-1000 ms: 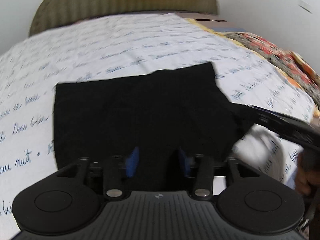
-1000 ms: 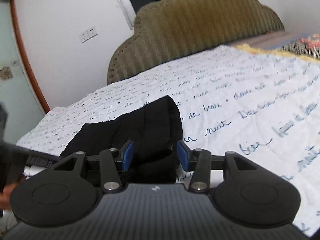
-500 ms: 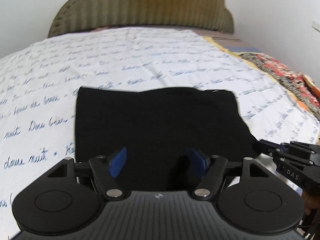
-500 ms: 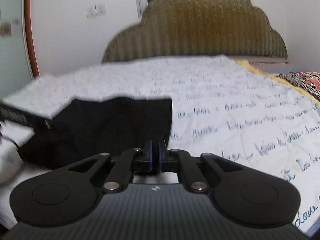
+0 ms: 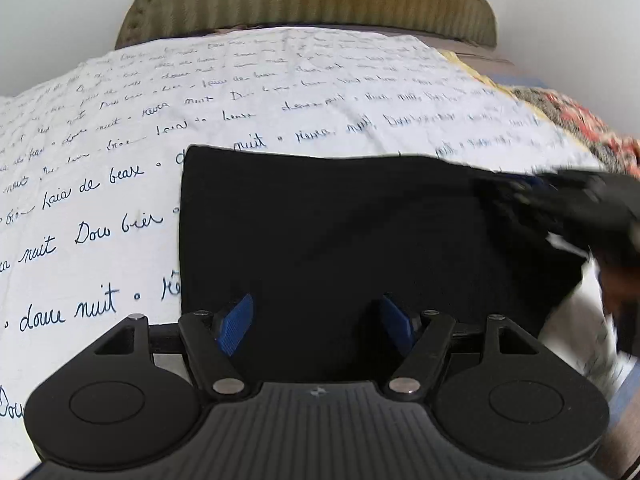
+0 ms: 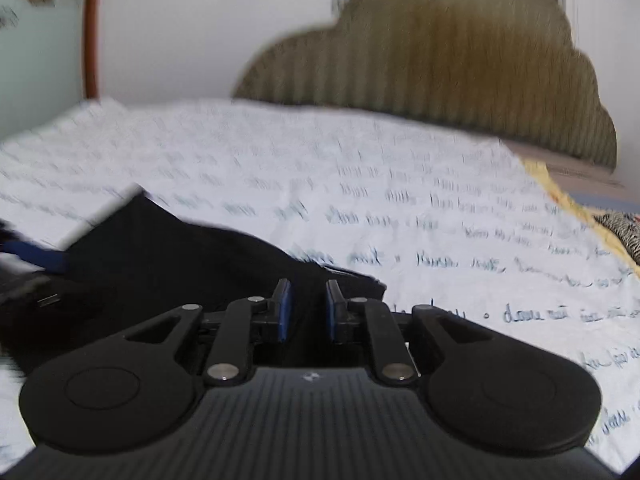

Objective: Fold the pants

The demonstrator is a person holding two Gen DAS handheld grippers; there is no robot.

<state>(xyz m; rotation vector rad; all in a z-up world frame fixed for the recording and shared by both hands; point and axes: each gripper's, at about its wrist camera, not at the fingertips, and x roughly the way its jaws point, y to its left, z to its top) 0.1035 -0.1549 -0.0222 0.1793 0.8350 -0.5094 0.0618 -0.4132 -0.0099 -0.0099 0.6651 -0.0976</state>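
Black pants (image 5: 340,232) lie flat, long axis left-right across the bedsheet (image 5: 280,92).

Legible text appears only on the white bed sheet (image 5: 320,92), printed in dark blue cursive script in repeating rows. In the left wrist view the following words can be read: "douce nuit" at lower left, "nuit Dors bien" (reading of "Dors" uncertain) above it, "de beaux" further up, and "nuit" near the sheet's middle. In the right wrist view the script on the bed sheet (image 6: 440,220) is motion-blurred and unreadable.
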